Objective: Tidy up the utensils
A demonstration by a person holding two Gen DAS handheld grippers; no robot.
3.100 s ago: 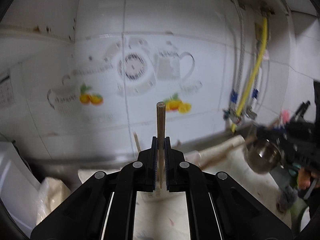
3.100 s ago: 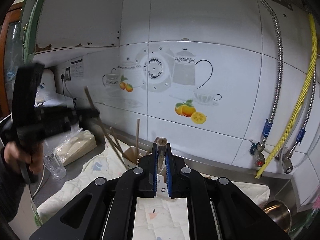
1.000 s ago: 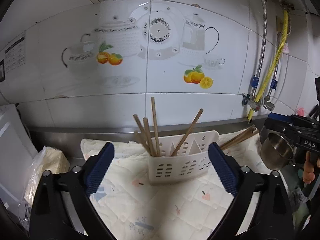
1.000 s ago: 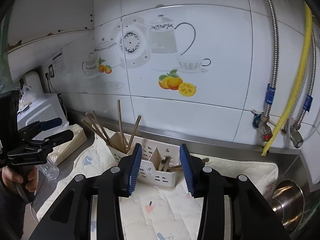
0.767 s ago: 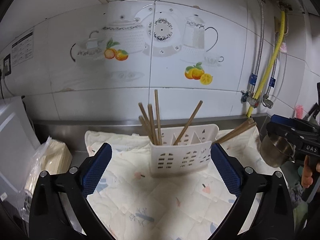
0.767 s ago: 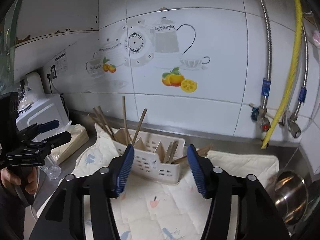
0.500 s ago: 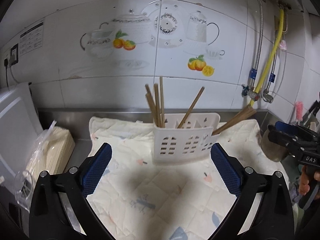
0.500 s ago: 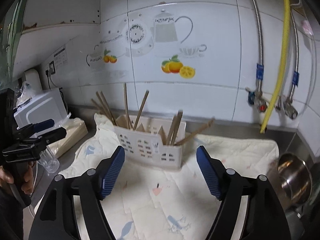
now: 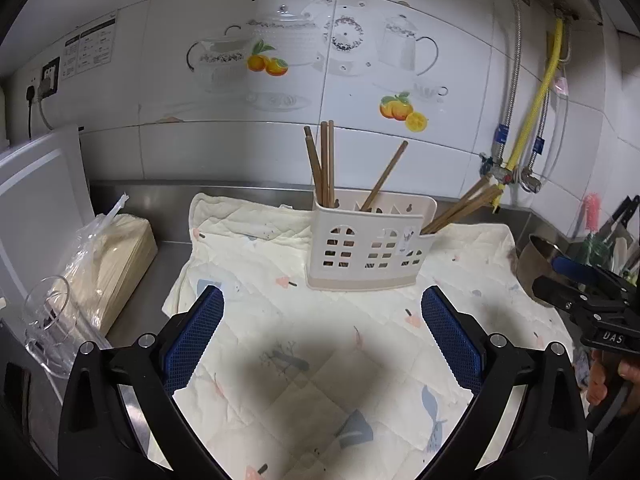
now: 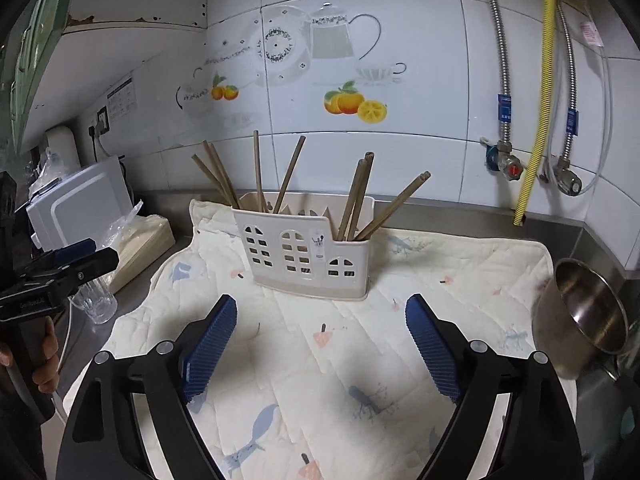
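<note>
A white slotted utensil holder [image 9: 370, 244] stands on a quilted cloth [image 9: 320, 344] near the tiled wall; it also shows in the right wrist view [image 10: 306, 254]. Several wooden chopsticks [image 9: 324, 164] stand in its left and middle compartments, and more chopsticks [image 10: 360, 200] lean out of its right end. My left gripper [image 9: 322, 332] is open and empty, well in front of the holder. My right gripper [image 10: 320, 344] is open and empty, also in front of the holder. The right gripper shows at the right edge of the left wrist view [image 9: 576, 280].
A steel bowl [image 10: 588, 316] sits at the cloth's right edge. A glass [image 10: 94, 300] and a bagged pack of chopsticks [image 9: 108, 264] lie left of the cloth, beside a white appliance [image 10: 80, 204]. Pipes and valves [image 10: 532, 160] run down the wall at right.
Both grippers, earlier shut on chopsticks, have opened and drawn back from the holder. The chopsticks now stand in the holder.
</note>
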